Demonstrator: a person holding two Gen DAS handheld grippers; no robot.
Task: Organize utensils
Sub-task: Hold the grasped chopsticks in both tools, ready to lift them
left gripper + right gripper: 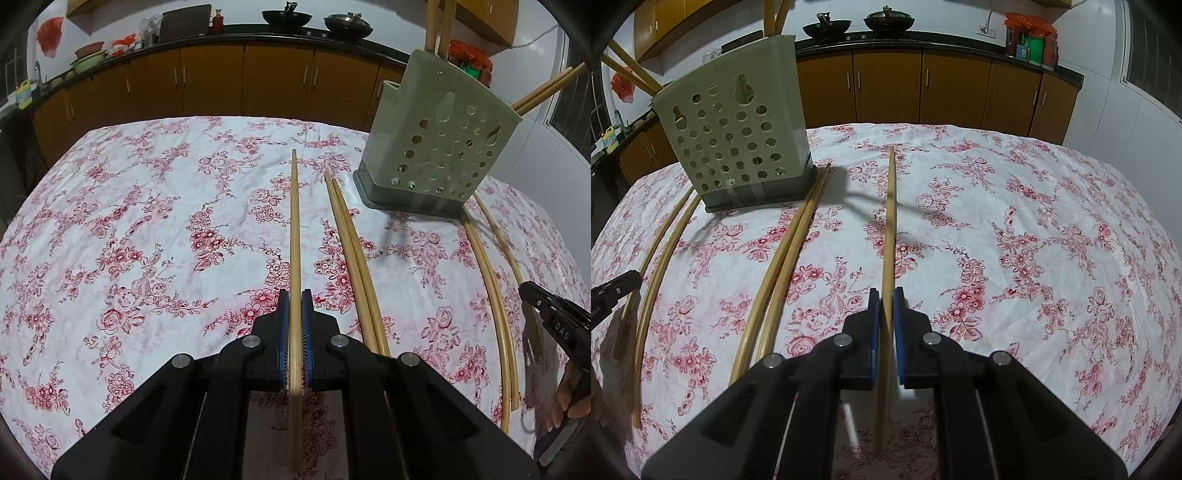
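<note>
Bamboo chopstick [294,236] pinched in our left gripper [294,325], another chopstick [889,229] in our right gripper [885,328], over the tablecloth [147,221]: light, stiff, slippery, so we'd grip mid-shaft.

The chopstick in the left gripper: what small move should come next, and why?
Probably lift the left gripper and carry its chopstick toward the top opening of the perforated holder. The fingers are already closed on the chopstick, the holder stands ahead to the right, and other chopsticks already stick out of it.
</note>
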